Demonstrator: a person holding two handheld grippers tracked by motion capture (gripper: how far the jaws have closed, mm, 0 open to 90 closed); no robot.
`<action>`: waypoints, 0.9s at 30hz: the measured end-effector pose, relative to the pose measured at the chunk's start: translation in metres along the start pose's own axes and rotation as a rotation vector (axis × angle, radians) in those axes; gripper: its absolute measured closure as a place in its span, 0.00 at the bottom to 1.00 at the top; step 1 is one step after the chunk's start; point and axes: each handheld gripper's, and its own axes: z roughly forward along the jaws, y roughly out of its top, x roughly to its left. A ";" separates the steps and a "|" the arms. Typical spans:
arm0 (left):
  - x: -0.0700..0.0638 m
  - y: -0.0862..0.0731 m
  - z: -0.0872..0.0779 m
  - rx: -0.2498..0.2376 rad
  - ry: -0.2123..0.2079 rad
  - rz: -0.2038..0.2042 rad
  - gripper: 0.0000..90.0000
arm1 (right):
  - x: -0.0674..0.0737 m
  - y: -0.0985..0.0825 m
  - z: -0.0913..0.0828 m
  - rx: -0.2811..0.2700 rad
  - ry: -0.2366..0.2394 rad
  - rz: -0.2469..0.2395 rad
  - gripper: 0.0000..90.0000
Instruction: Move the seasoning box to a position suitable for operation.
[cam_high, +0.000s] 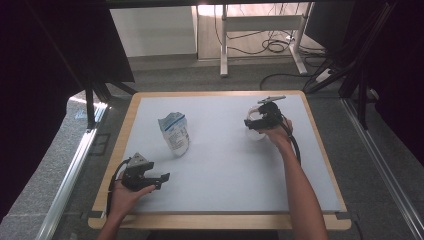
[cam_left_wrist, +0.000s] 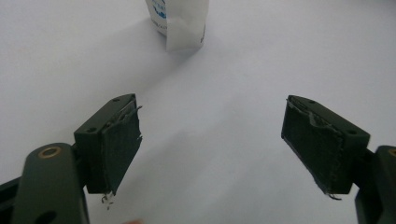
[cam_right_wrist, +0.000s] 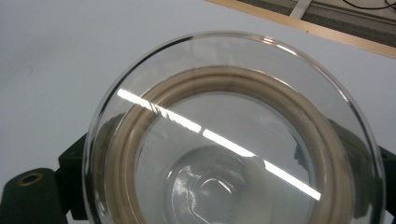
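A round clear glass lid (cam_right_wrist: 233, 140) with a beige seal ring sits between the jaws of my right gripper (cam_right_wrist: 224, 158), and both jaws lie against its sides. In the high view my right gripper (cam_high: 261, 120) is at the table's right rear, with the glass lid (cam_high: 255, 133) just under it on the white mat. A white and blue pouch (cam_high: 174, 133) stands upright left of centre. My left gripper (cam_high: 162, 179) rests near the front left, open and holding nothing. From my left gripper (cam_left_wrist: 212, 135), the pouch (cam_left_wrist: 177, 21) stands some way ahead.
A white mat (cam_high: 225, 170) covers the wooden table (cam_high: 220, 93), with bare mat between the pouch and the lid. Beyond the table are a desk frame (cam_high: 260, 22), floor cables and dark stands on both sides.
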 end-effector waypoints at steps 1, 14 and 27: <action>0.000 0.000 0.000 0.000 0.000 0.000 0.22 | 0.000 0.000 0.000 -0.004 0.000 0.001 0.12; 0.000 0.000 0.003 0.000 -0.004 -0.005 0.22 | -0.002 -0.003 -0.005 -0.011 0.020 -0.015 0.13; 0.000 0.000 0.002 0.003 -0.004 -0.004 0.22 | 0.000 -0.008 -0.022 -0.027 0.038 -0.046 0.13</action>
